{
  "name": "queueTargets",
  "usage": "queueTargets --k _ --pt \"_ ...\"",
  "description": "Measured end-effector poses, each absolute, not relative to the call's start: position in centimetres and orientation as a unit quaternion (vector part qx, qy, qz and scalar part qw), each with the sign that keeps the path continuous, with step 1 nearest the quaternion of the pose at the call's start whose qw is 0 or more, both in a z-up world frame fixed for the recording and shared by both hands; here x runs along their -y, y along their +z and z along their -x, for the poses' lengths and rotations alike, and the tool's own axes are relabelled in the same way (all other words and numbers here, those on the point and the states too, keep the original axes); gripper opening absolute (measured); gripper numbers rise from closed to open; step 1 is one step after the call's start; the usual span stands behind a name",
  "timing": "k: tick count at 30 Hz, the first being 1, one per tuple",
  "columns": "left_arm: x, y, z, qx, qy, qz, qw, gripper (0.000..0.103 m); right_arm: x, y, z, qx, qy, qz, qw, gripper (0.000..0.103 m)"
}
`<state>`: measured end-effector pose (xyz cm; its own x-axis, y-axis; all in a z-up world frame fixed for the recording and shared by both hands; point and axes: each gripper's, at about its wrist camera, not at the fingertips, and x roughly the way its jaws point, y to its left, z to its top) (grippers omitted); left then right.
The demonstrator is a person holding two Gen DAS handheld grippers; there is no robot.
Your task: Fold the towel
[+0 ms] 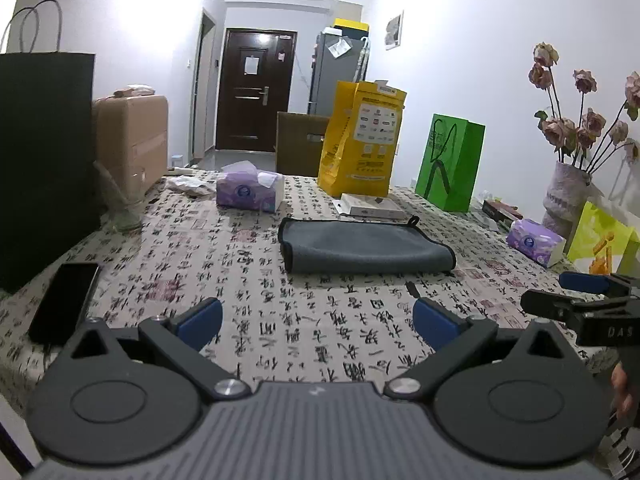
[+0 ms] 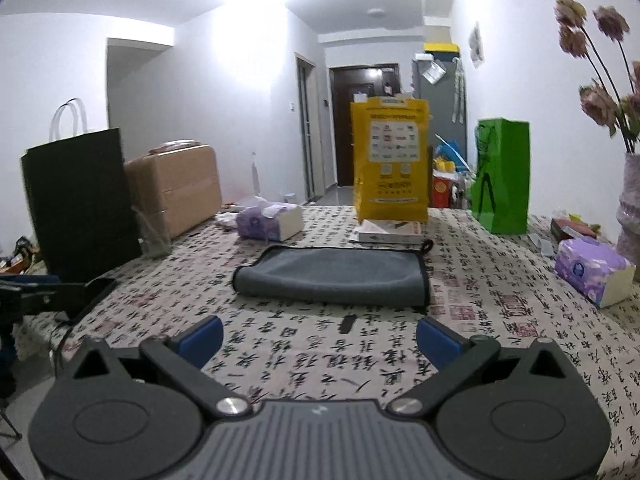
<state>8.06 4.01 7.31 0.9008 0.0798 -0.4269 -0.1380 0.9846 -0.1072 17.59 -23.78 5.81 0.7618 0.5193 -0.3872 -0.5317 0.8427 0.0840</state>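
Faintly, "DAS" on right claw [image 1: 568, 294]

— Left gripper [image 1: 316, 322]: condition?
— Jaws spread wide, blue pads facing each other, nothing between them. Held low and level.
— Right gripper [image 2: 319, 332]?
— Same: jaws wide apart, empty, pointing forward. In the left wrist view it sits at the right edge, beside the left one, with part of the holding hand [image 1: 624, 390] showing below it.
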Motion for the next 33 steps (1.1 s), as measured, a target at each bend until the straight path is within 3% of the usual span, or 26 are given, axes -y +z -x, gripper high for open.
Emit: queueTargets --k 33 --pt "1.7 3.7 -1.3 -0.167 0.06 -0.038 0.983 0.103 24.6 1.8 -6.6 -0.141 0.284 0.049 0.947 0.103"
